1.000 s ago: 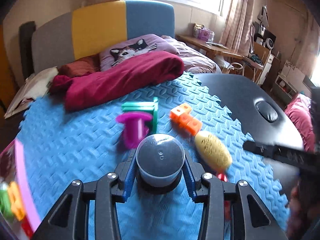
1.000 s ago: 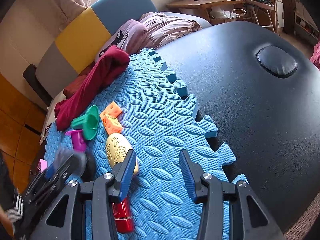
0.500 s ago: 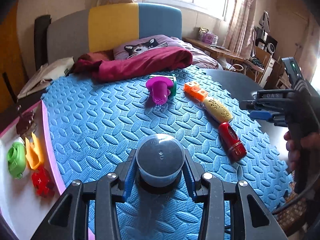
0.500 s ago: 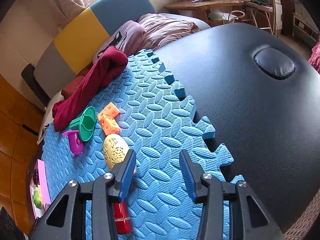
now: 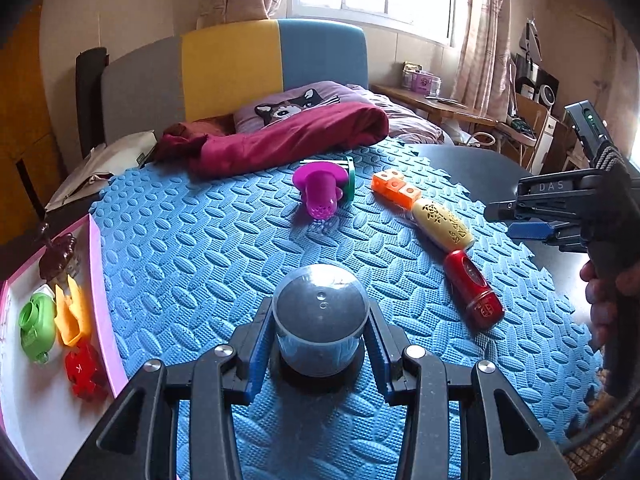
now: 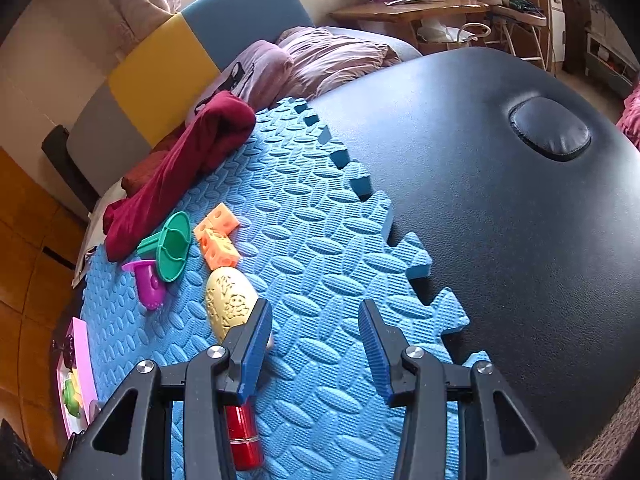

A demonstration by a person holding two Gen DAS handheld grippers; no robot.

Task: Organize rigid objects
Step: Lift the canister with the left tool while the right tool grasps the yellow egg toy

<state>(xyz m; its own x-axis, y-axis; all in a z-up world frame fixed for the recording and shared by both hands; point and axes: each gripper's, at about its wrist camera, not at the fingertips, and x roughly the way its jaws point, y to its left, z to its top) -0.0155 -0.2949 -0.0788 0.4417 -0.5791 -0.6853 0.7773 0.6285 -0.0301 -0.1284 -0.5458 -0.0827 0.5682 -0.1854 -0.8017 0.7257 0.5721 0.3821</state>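
We're clamping the left tongs (image 5: 320, 332) on a grey jar (image 5: 320, 320), bottom centre. Right tongs (image 6: 316, 344) are hanging apart, gripping nothing, over the blue mat (image 6: 320, 240).

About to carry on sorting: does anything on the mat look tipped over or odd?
The purple strainer cup and green funnel lie tipped on their sides on the blue foam mat. Nothing looks spilled or broken.

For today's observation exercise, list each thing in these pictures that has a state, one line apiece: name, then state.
Left gripper: shut on the dark jar.
Dark jar: held, domed end towards the camera.
Right gripper: open, empty.
Red can: lying on its side.
Yellow egg: lying on the mat.
Purple cup: tipped over.
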